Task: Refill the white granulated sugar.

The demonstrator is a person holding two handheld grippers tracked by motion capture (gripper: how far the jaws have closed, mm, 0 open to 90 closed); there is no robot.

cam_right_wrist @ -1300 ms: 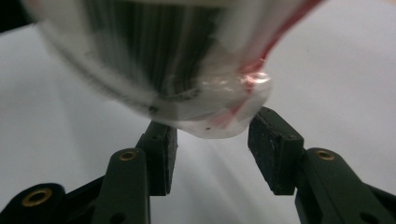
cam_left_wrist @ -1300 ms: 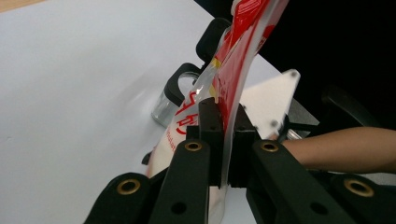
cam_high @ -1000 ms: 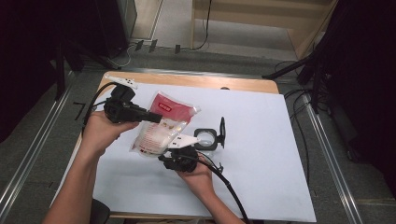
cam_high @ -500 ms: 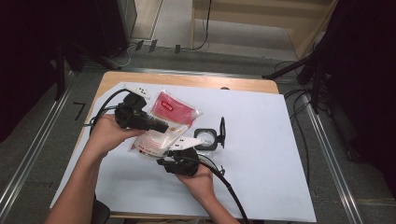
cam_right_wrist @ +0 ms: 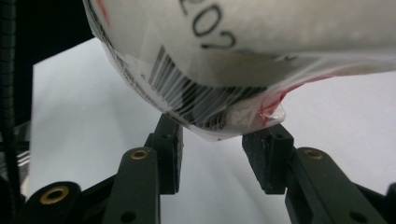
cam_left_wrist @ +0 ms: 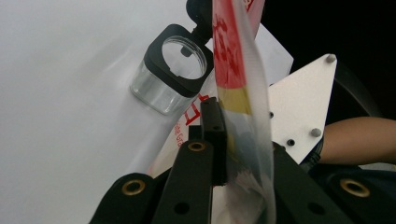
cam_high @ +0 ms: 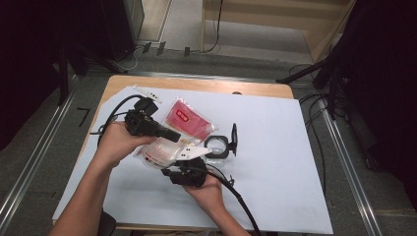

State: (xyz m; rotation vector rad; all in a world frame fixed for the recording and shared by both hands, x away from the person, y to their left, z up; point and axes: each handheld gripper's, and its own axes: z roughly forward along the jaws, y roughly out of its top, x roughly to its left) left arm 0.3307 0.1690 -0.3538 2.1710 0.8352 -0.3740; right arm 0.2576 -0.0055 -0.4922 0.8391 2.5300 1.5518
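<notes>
High view: the pouch [cam_high: 178, 132] was held above the white sheet [cam_high: 275, 147], beside the clear jar [cam_high: 217, 147]. Left gripper view: left gripper [cam_left_wrist: 233, 140] pinched its limp, slippery film; best gripped at the seam. Right gripper view: right gripper [cam_right_wrist: 212, 147] spread beneath a corner.

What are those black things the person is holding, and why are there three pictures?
Those are hand-held grippers, like big tweezers with two black jaws. One picture comes from a camera up high, looking down at the white table. The other two come from little cameras riding on each gripper. The left gripper pinches a plastic bag with red print and lifts it. The right gripper has its jaws open just under the bag's corner, where a barcode shows. On the table beside the bag sits a small clear jar with a black rim and its lid flipped open.
</notes>
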